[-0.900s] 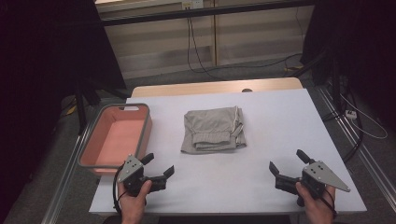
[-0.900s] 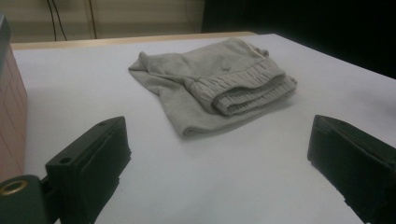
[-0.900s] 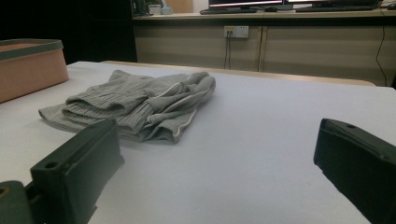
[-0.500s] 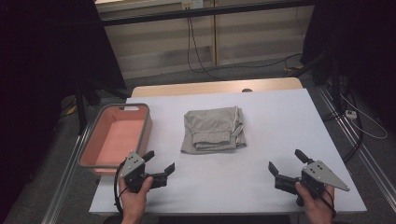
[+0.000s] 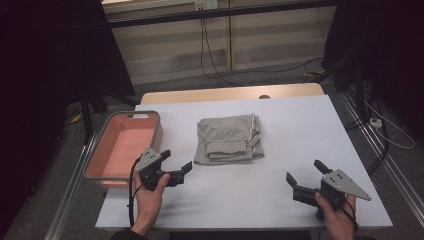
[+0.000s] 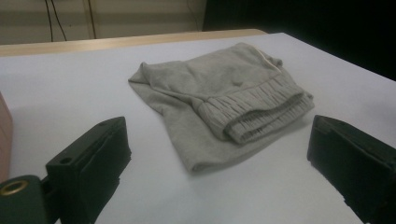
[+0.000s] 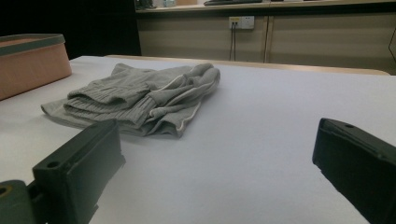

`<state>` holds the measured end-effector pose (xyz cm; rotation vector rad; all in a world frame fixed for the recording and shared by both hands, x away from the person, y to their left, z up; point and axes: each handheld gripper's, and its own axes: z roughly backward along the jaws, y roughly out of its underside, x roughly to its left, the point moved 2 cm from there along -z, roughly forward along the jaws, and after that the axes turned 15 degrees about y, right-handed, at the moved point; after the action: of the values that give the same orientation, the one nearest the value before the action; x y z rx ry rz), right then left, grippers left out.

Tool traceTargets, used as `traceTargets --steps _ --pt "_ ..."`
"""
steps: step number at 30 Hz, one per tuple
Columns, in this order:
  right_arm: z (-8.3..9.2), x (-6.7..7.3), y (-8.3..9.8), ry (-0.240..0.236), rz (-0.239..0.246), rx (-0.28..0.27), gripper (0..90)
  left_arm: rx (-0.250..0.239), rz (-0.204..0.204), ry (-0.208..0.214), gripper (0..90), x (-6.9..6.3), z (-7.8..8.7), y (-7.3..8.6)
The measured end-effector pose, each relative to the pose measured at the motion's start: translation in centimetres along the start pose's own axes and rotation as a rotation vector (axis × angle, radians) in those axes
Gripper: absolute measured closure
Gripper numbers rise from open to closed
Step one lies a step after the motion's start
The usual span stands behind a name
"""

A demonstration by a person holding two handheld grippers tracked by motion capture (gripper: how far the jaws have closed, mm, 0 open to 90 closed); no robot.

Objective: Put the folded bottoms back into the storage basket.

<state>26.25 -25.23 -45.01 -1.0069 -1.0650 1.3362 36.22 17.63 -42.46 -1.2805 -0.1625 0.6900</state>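
A folded grey garment (image 5: 227, 138) with a ribbed waistband lies in the middle of the white table (image 5: 300, 130). My left gripper (image 5: 176, 162) is open near the front left, just short of the garment's near left corner. In the left gripper view the garment (image 6: 224, 100) lies straight ahead between the wide-spread jaws. My right gripper (image 5: 306, 172) is open at the front right, well apart from the cloth. In the right gripper view the garment (image 7: 140, 100) sits ahead and to the left, with nothing between the jaws.
A pink bin (image 5: 125, 147) with a grey rim stands at the table's left edge, next to my left hand; its side (image 7: 30, 58) appears in the right gripper view. Beyond the table's far wooden edge (image 5: 230, 93) are a wall, cables and dark stands.
My left gripper has crept slightly forward and right toward the garment. My right gripper has barely shifted. The garment has not moved.
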Motion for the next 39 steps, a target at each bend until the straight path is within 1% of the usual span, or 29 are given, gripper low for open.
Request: traceTargets --steps 3,5,6,7,8,9,10,11,12,13,15,17,18,20,21,24,26,28,29,30,31,32,33,34,35,36,37,38,39 --pt "0.1 0.0 0.0 -0.002 0.0 0.001 1.2 0.005 0.018 -0.003 5.7 0.5 -0.8 -0.6" --pt "0.0 0.0 0.0 -0.003 0.0 0.005 1.2 0.024 -0.013 -0.008 5.0 0.5 -1.4 -0.8" --pt "0.0 0.0 0.0 -0.006 0.004 0.009 1.2 0.034 -0.019 0.001 4.6 0.6 -1.7 -0.9" --pt "-0.1 0.1 0.1 -0.006 0.005 0.011 1.2 0.035 -0.016 0.011 4.6 0.7 -2.0 -1.0" --pt "-0.1 0.1 0.1 -0.007 0.005 0.013 1.2 0.035 -0.016 0.011 4.6 0.7 -2.0 -1.0" --pt "-0.1 0.1 0.1 -0.008 0.005 0.013 1.2 0.037 -0.002 0.018 4.6 1.0 -2.6 -1.4" --pt "-0.1 0.1 0.1 -0.009 0.005 0.014 1.2 0.038 0.011 0.028 4.6 1.2 -2.9 -1.6" --pt "-0.2 0.1 0.1 -0.01 0.006 0.016 1.2 0.038 0.011 0.028 4.6 1.2 -2.9 -1.6" --pt "-0.2 0.1 0.1 -0.008 0.011 0.016 1.2 0.039 0.022 0.033 4.6 1.3 -3.1 -1.8" --pt "-0.3 0.1 0.1 -0.007 0.009 0.018 1.2 0.054 0.033 0.041 4.6 1.6 -3.5 -2.4" --pt "-0.3 0.2 0.1 -0.006 0.006 0.021 1.2 0.045 0.039 0.042 4.6 1.7 -3.9 -2.8" --pt "-0.3 0.2 0.1 -0.006 0.007 0.022 1.2 0.061 0.044 0.047 4.6 1.9 -4.4 -3.3" --pt "-0.3 0.2 0.1 -0.006 0.007 0.022 1.2 0.061 0.044 0.047 4.6 1.9 -4.4 -3.3" --pt "-0.2 0.3 0.0 -0.01 0.01 0.021 1.2 0.067 0.045 0.046 5.2 2.1 -4.9 -3.6" --pt "-0.2 0.4 0.0 -0.011 0.01 0.018 1.2 0.081 0.054 0.045 5.0 2.5 -5.4 -3.9" --pt "-0.3 0.5 0.0 -0.014 0.014 0.017 1.2 0.084 0.066 0.043 5.1 2.9 -5.8 -4.2" --pt "-0.4 0.6 0.0 -0.021 0.016 0.019 1.2 0.083 0.086 0.038 5.2 3.3 -6.2 -4.5" --pt "-0.5 0.7 0.0 -0.023 0.018 0.02 1.2 0.094 0.111 0.025 5.1 3.8 -6.7 -4.8" --pt "-0.5 0.7 0.0 -0.027 0.021 0.019 1.2 0.12 0.119 0.008 5.1 4.2 -7.4 -5.1" --pt "-0.5 0.7 0.0 -0.027 0.021 0.019 1.2 0.12 0.119 0.008 5.7 4.2 -7.4 -5.1" --pt "-0.5 0.6 0.0 -0.031 0.024 0.016 1.2 0.146 0.13 -0.003 7.3 4.6 -8.1 -5.4" --pt "-0.5 0.7 0.0 -0.031 0.022 0.016 1.2 0.16 0.134 -0.01 8.1 4.7 -8.4 -5.5" --pt "-0.5 0.7 0.0 -0.031 0.021 0.018 1.2 0.17 0.14 -0.01 8.7 4.9 -8.7 -5.6" --pt "-0.5 0.7 0.0 -0.033 0.023 0.02 1.2 0.17 0.14 -0.01 9.8 4.9 -8.7 -5.6" --pt "-0.5 0.7 0.0 -0.033 0.023 0.017 1.2 0.192 0.191 0.004 10.2 5.1 -9.3 -5.7" --pt "-0.4 0.7 0.0 -0.032 0.022 0.016 1.2 0.192 0.191 0.004 8.8 5.1 -9.3 -5.7" --pt "-0.4 0.7 0.0 -0.031 0.023 0.015 1.2 0.218 0.216 0.019 7.5 5.3 -9.8 -5.7" --pt "-0.4 0.7 0.0 -0.031 0.023 0.015 1.2 0.218 0.216 0.019 8.2 5.3 -9.8 -5.7" --pt "-0.5 0.6 0.0 -0.03 0.022 0.017 1.2 0.245 0.209 -0.014 9.1 5.5 -10.2 -5.6"
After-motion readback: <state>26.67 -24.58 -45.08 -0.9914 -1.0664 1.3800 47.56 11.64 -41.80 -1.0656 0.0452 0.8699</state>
